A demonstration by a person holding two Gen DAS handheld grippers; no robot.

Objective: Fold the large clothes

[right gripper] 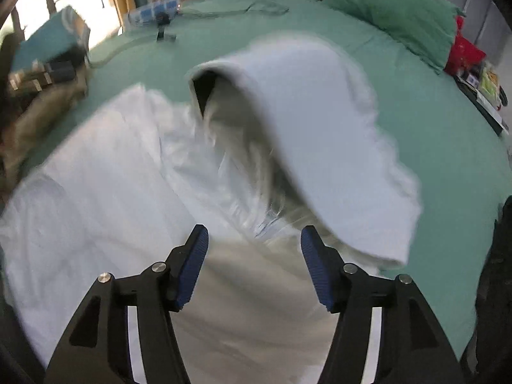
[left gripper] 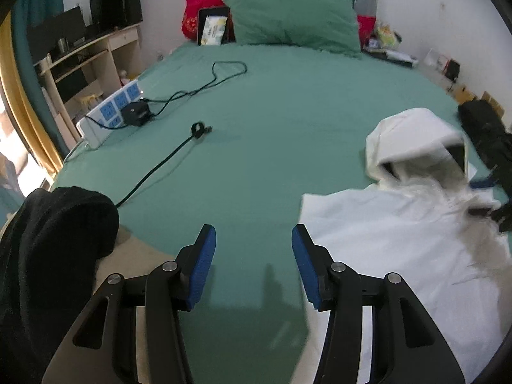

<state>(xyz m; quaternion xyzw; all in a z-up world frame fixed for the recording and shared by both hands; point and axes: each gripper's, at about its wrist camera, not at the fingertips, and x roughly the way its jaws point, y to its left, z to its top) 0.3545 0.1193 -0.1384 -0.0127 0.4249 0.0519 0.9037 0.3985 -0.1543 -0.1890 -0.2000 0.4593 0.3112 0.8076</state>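
A large white hooded garment [left gripper: 400, 230] lies on the green bed sheet [left gripper: 256, 128] at the right of the left wrist view. Its hood [left gripper: 416, 140] stands up, curled over. My left gripper [left gripper: 253, 243] is open and empty over bare sheet, just left of the garment's edge. In the right wrist view the garment [right gripper: 105, 185] fills the middle, blurred, with the hood [right gripper: 313, 134] arching over it. My right gripper [right gripper: 254, 246] is open and empty, low over the white cloth below the hood.
A power strip [left gripper: 110, 112] with a black charger and cable [left gripper: 179, 96] lies on the sheet's left side. A green pillow [left gripper: 288, 16] sits at the headboard. A black cloth [left gripper: 54, 249] hangs at the near left. Dark clothes [left gripper: 486, 140] lie at the right edge.
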